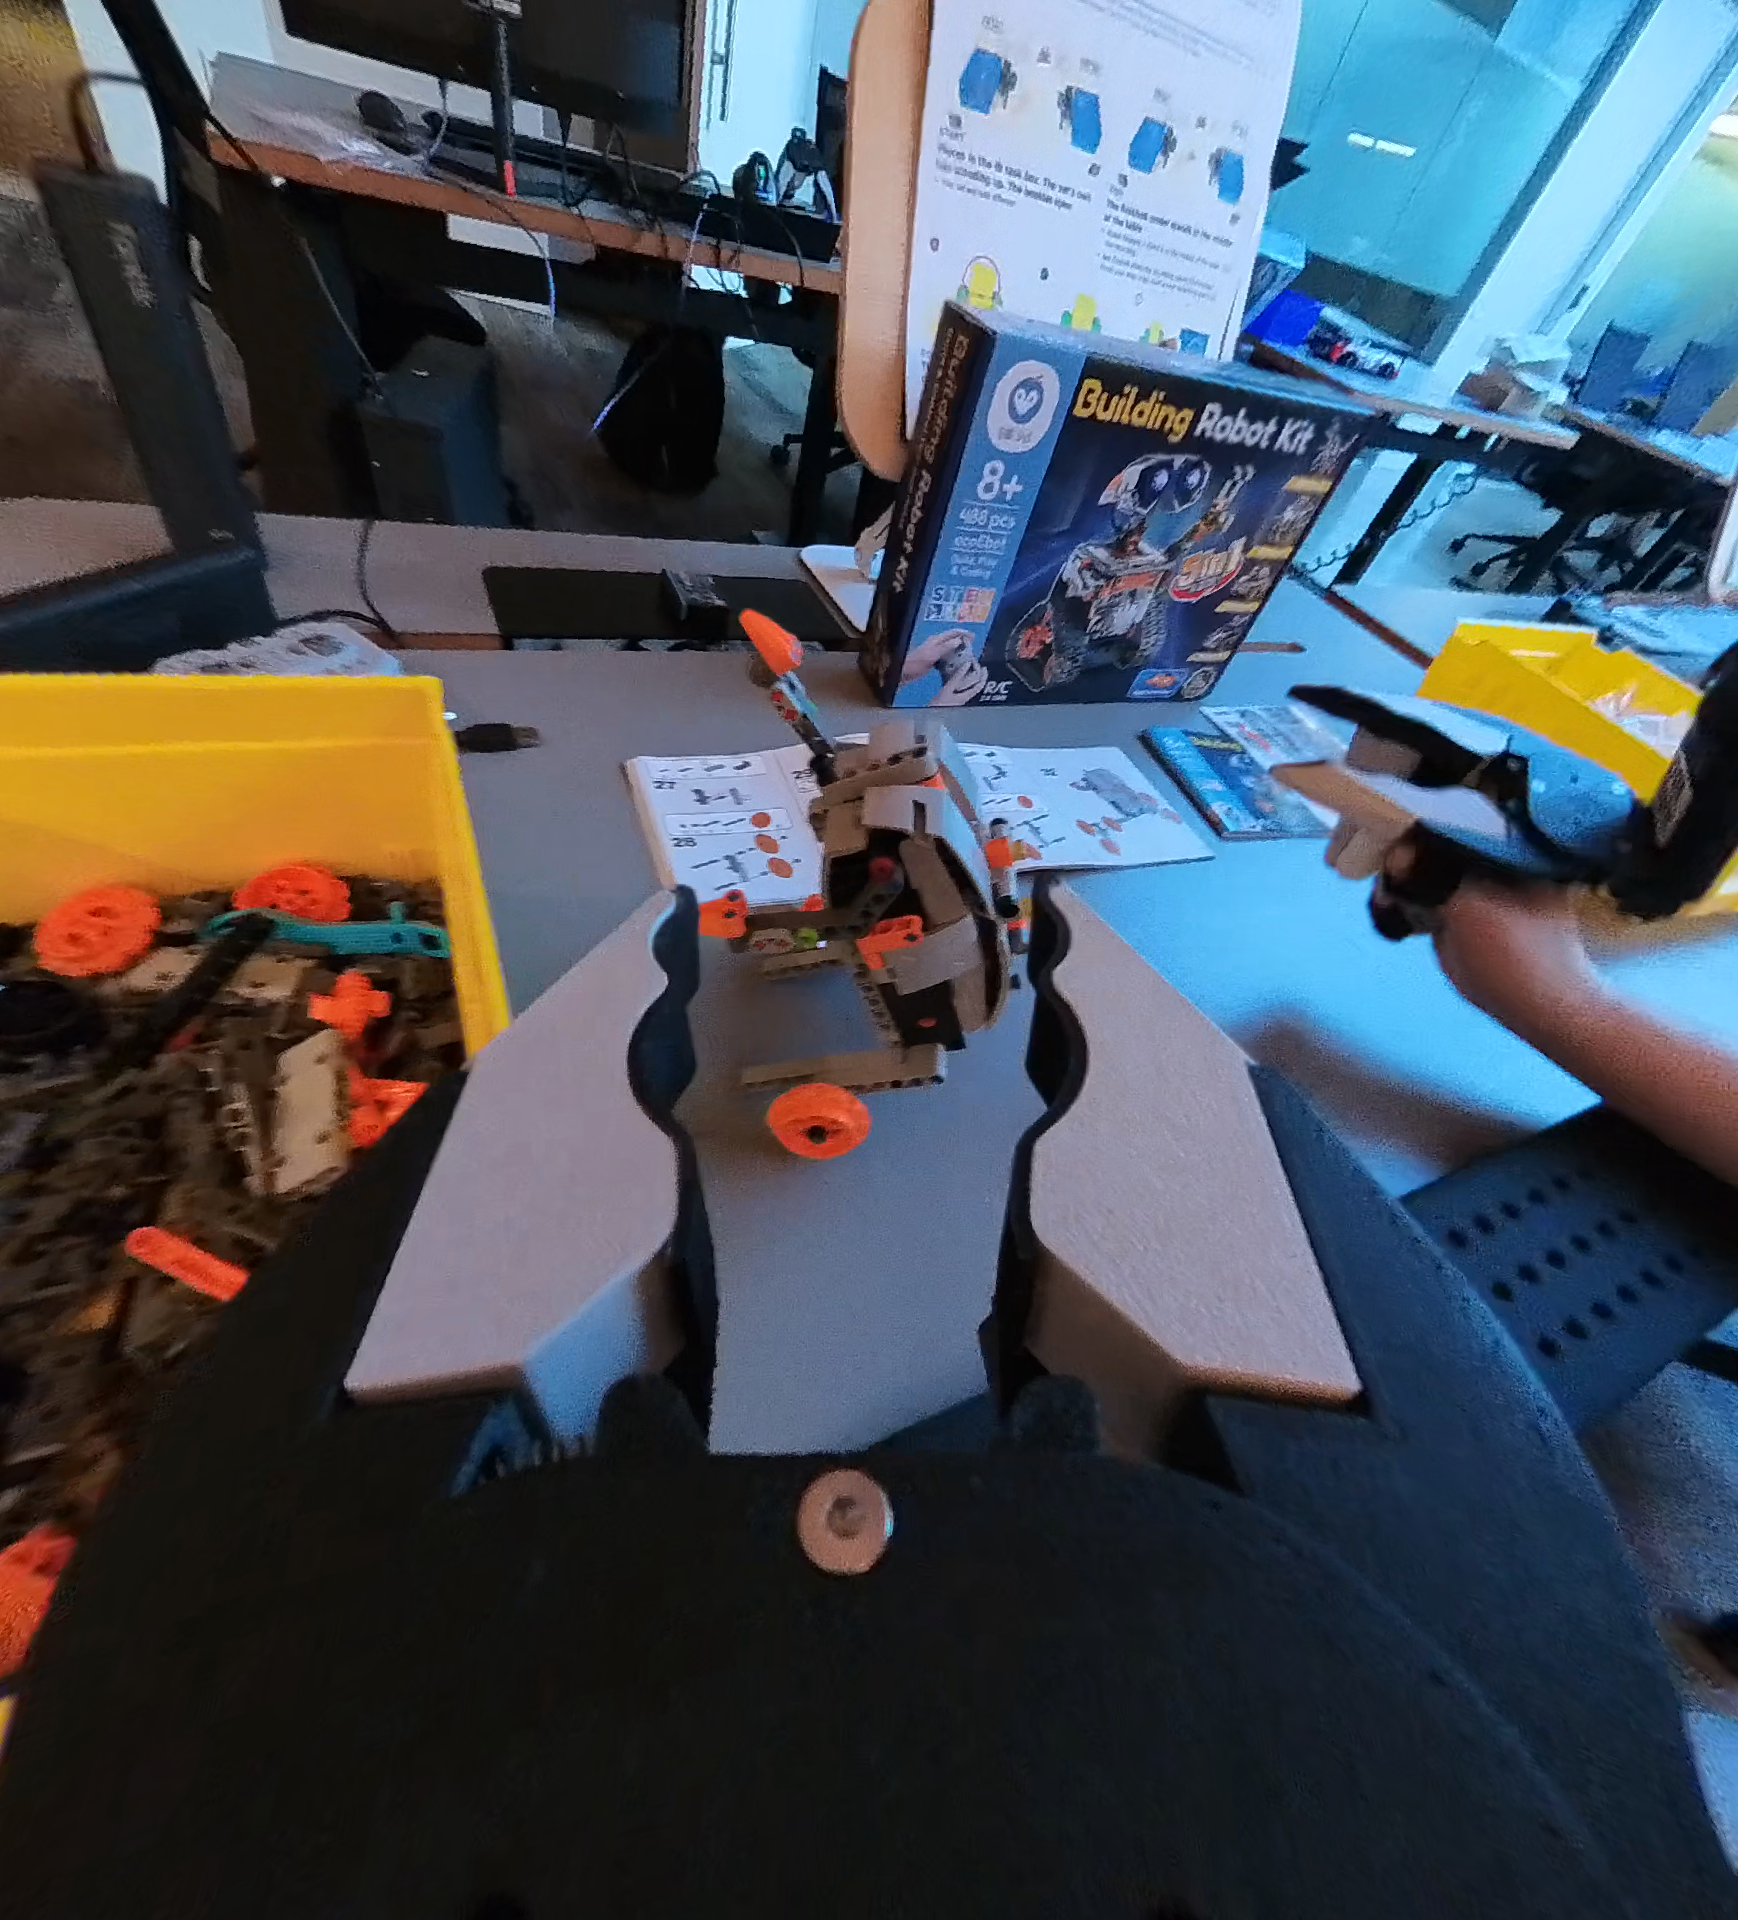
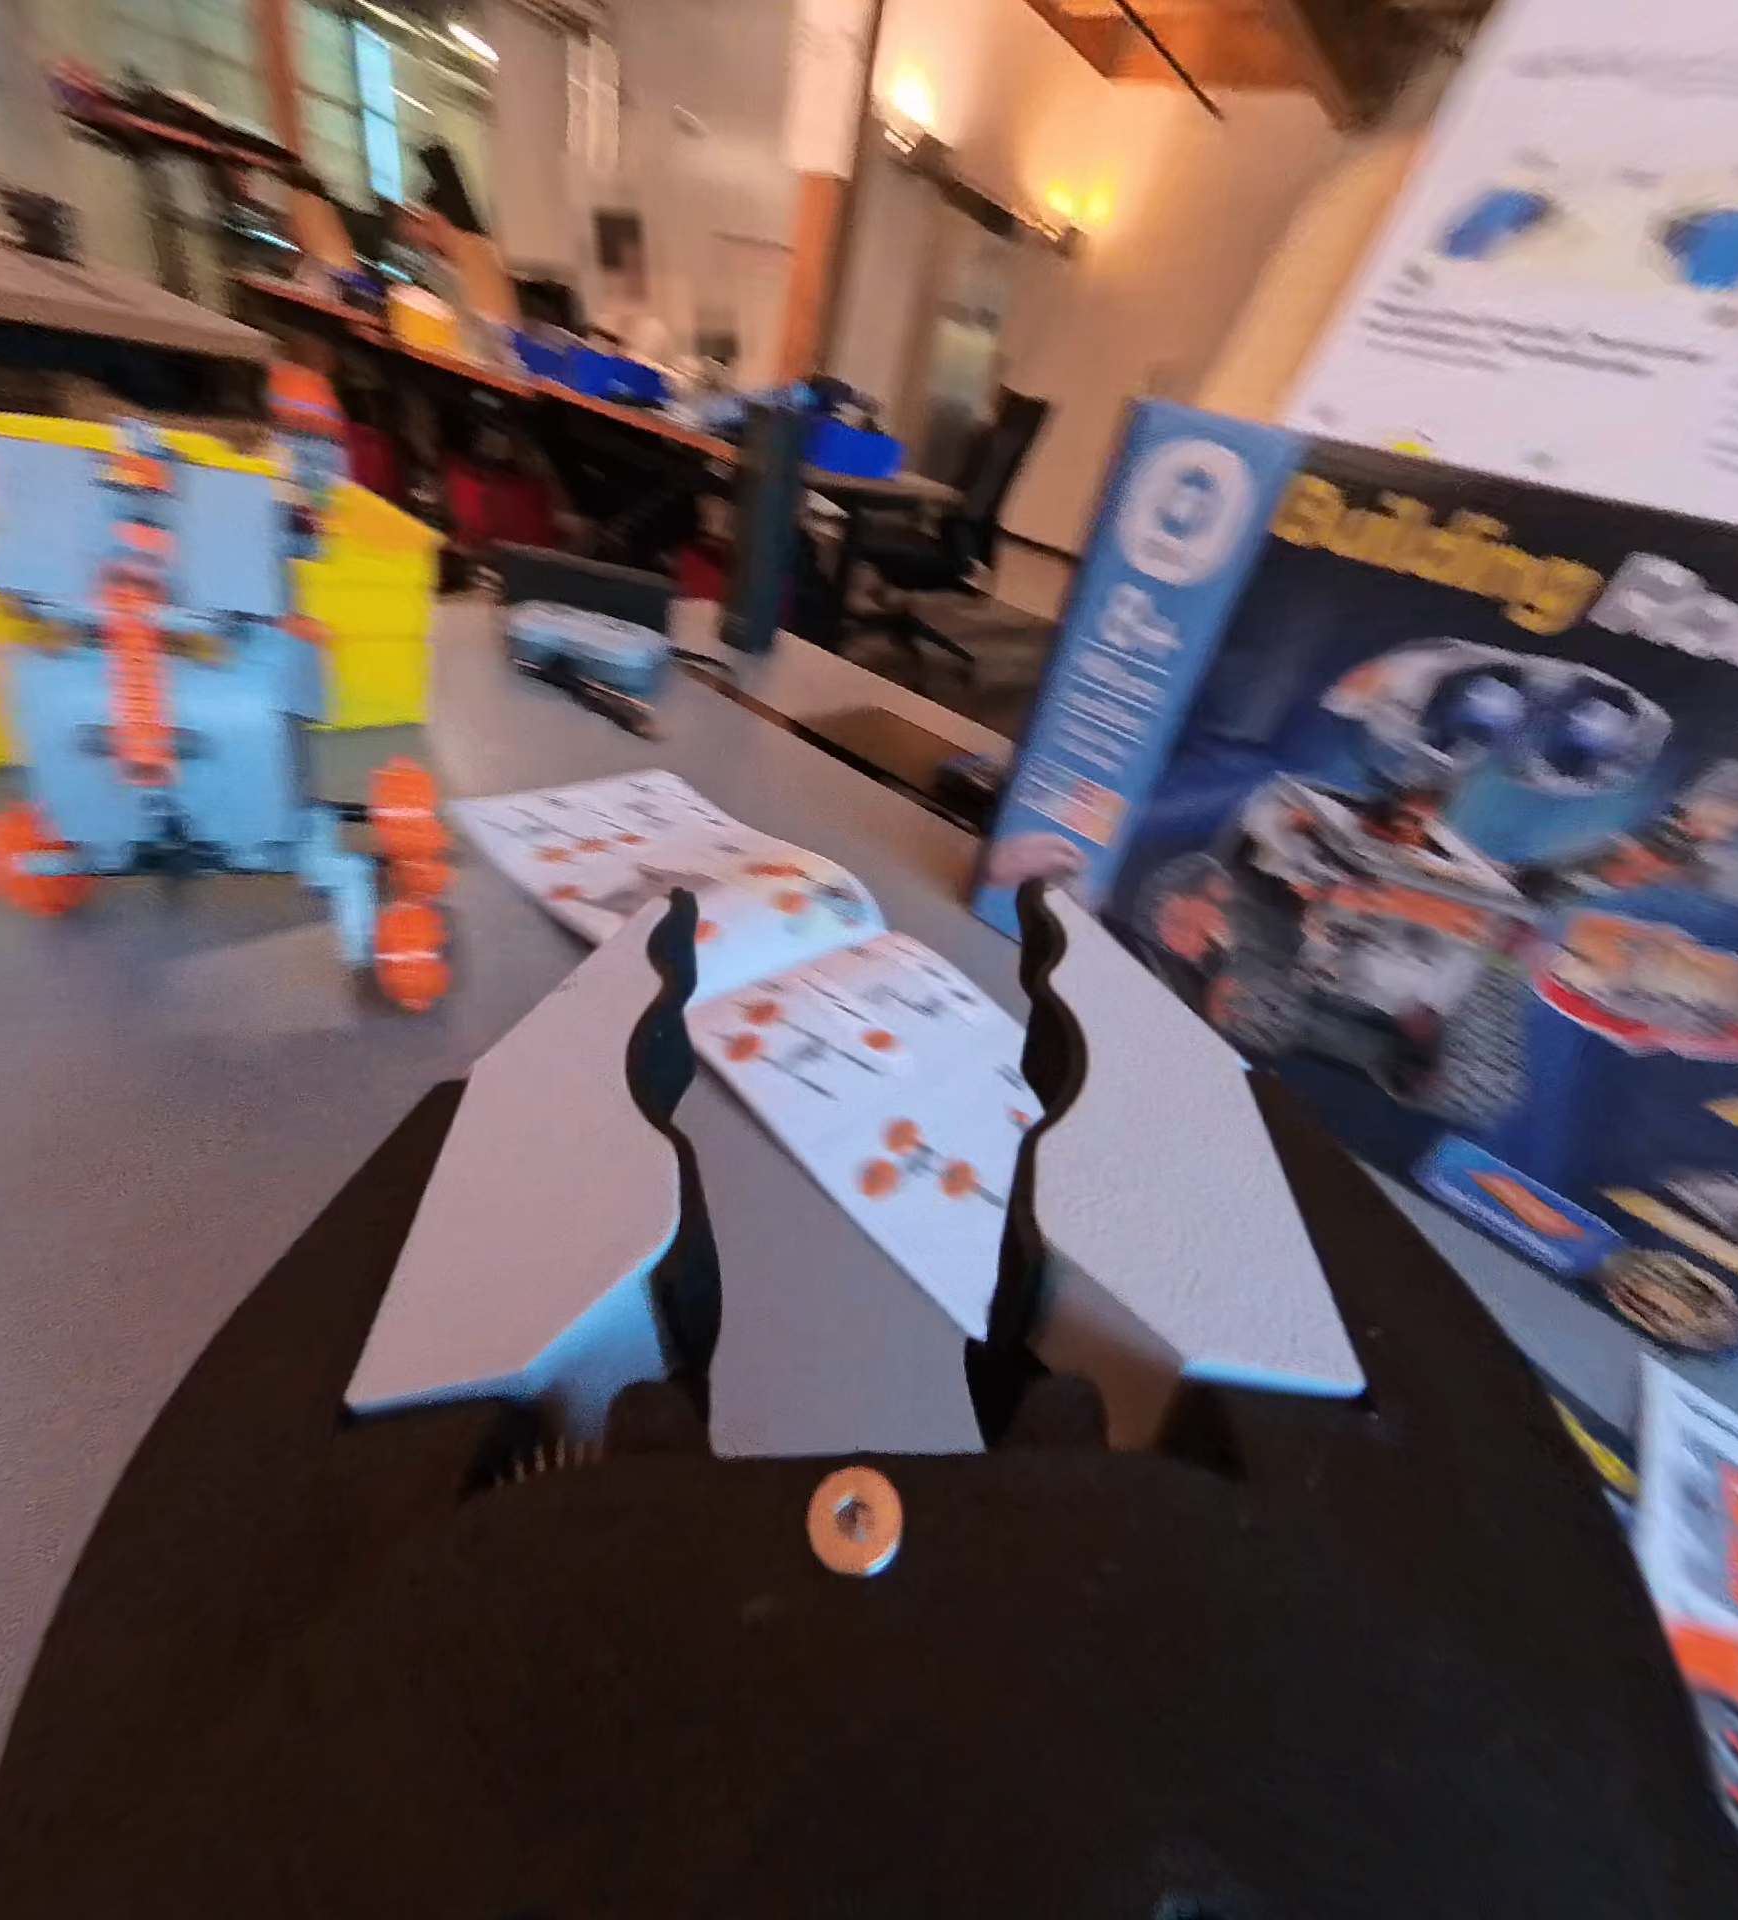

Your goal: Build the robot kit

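Note:
A partly built grey, black and orange brick robot model (image 1: 886, 914) stands on the grey table (image 1: 553, 810), with an orange wheel (image 1: 818, 1120) at its near side. My left gripper (image 1: 860, 914) is open and empty, its fingertips on either side of the model without gripping it. My right gripper (image 2: 849, 914) is open and empty above an open instruction booklet (image 2: 844, 1049); it also shows in the left wrist view (image 1: 1364, 790), held by a hand at the right. The model is at the left in the blurred right wrist view (image 2: 169, 665).
A yellow bin (image 1: 221, 758) of loose black, grey and orange parts stands at the left. The kit's blue box (image 1: 1104, 520) stands behind the booklet (image 1: 730, 821). A second yellow bin (image 1: 1613, 707) is at the right. Leaflets (image 1: 1239, 769) lie nearby. A perforated chair (image 1: 1592, 1268) is by the table's edge. The tips of one gripper are about 35 cm away from the tips of the other. My left gripper is the nearer one to the orange wheel (image 1: 818, 1120): about 15 cm, against 25 cm.

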Available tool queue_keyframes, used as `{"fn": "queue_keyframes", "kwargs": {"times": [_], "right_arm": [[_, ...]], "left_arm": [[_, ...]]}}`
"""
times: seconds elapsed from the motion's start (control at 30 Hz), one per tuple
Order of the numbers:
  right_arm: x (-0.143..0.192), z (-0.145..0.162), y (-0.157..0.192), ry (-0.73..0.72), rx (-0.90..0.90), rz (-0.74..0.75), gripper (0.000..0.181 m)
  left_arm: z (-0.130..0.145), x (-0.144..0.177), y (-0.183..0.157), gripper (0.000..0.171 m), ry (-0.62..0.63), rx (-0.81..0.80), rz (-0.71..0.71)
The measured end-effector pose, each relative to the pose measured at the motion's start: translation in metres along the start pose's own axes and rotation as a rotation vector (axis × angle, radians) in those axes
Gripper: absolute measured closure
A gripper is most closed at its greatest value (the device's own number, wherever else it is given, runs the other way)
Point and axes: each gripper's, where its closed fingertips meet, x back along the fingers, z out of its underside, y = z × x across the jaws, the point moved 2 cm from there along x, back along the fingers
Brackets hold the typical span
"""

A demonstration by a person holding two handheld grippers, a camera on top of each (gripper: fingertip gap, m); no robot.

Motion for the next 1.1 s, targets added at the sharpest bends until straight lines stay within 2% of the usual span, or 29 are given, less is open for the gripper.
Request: {"fn": "queue_keyframes", "kwargs": {"times": [0.1, 0.2, 0.4, 0.53, 0.7, 0.9, 1.1], "right_arm": [[0.008, 0.008, -0.037, 0.015, -0.121, 0.125, 0.117], [0.017, 0.001, -0.045, -0.031, -0.271, 0.134, 0.107], [0.014, -0.019, -0.041, -0.106, -0.249, 0.183, 0.106], [-0.003, -0.013, -0.041, -0.105, -0.265, 0.226, 0.107], [-0.017, 0.001, -0.026, -0.044, -0.230, 0.212, 0.107], [-0.022, 0.003, -0.009, -0.021, -0.074, 0.197, 0.108], [-0.030, 0.001, 0.029, -0.056, -0.071, 0.010, 0.107]], "left_arm": [[-0.007, 0.013, 0.008, 0.110, 0.033, -0.022, 0.010], [-0.012, 0.023, 0.014, 0.109, 0.081, -0.029, 0.034], [-0.025, 0.037, 0.027, 0.110, 0.050, -0.076, 0.016], [-0.012, 0.030, 0.034, 0.109, 0.083, -0.045, 0.068], [-0.006, 0.026, 0.041, 0.110, 0.027, -0.022, 0.101], [-0.020, 0.023, 0.044, 0.110, -0.052, -0.042, 0.108], [-0.011, 0.037, 0.070, 0.109, -0.075, -0.070, -0.073]]}}
